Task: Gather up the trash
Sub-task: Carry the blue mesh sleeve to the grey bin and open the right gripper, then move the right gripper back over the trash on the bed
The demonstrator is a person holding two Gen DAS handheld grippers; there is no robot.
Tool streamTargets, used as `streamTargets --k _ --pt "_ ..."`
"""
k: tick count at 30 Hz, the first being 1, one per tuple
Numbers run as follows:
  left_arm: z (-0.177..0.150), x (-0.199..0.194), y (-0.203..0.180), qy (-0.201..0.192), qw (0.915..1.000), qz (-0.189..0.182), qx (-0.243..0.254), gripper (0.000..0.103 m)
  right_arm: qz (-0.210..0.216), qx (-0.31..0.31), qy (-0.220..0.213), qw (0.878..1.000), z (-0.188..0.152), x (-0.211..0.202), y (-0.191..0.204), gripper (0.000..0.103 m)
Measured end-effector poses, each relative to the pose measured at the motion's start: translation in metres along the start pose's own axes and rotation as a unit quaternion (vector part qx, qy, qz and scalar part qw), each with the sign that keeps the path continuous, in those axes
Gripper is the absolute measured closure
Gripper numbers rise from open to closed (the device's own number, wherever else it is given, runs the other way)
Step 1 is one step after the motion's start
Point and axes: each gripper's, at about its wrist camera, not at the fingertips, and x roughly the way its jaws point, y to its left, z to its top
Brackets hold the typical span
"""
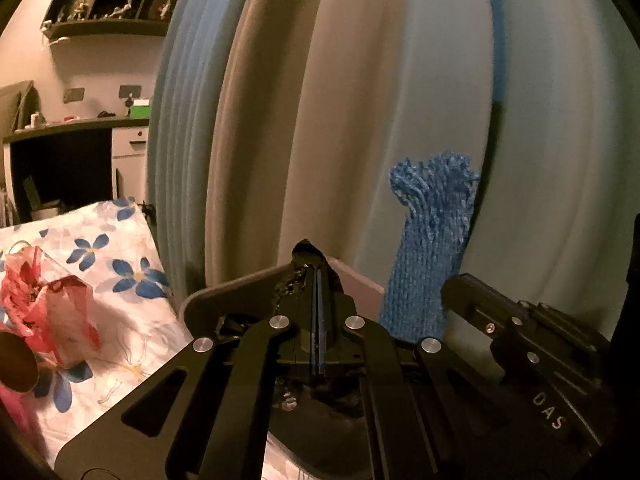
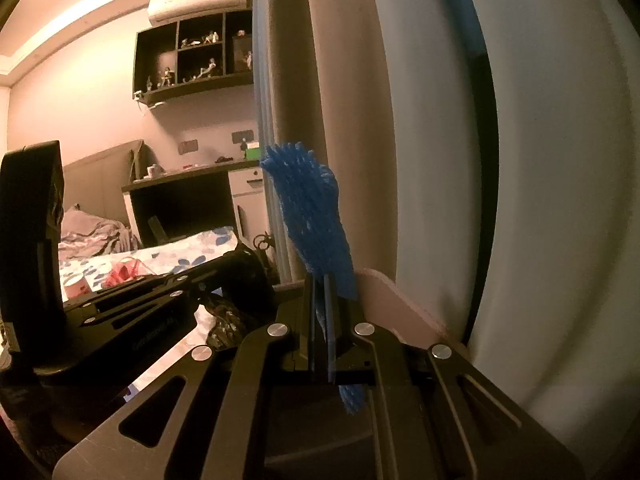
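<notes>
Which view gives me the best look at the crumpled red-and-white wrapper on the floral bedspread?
Left wrist view: the wrapper lies large and unobstructed at left. In the right wrist view it is small and distant, partly hidden behind the left gripper.

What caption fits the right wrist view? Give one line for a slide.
Right gripper shut on blue foam net, left gripper alongside, curtain behind.

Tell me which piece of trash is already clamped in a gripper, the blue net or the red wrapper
The blue foam net: the right gripper is shut on its lower end, holding it upright. The red wrapper lies loose on the floral bedsheet, untouched.
</notes>
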Motion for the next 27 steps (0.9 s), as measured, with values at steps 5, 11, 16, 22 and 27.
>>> streamTargets --k 5,11,16,22,27 --pt "-0.006 0.003 0.007 0.007 0.9998 0.010 -0.016 0.061 0.002 0.005 0.016 1.000 -0.006 0.009 -0.003 0.098" --pt "-0.006 -0.016 0.031 -0.012 0.9965 0.051 -0.065 0.011 0.009 0.006 0.035 0.999 -0.012 0.018 -0.003 0.098" --pt "-0.006 -0.051 0.047 -0.040 0.9899 0.115 -0.073 0.006 0.012 0.007 0.047 0.999 -0.014 0.028 -0.002 0.071" --pt "-0.014 -0.088 0.054 -0.045 0.9824 0.170 -0.062 0.006 0.006 0.014 0.036 0.999 -0.010 0.019 -0.001 0.060" --pt "-0.023 -0.119 0.062 -0.048 0.9770 0.194 -0.073 0.006 0.005 0.015 0.019 1.000 -0.006 -0.003 0.009 0.051"
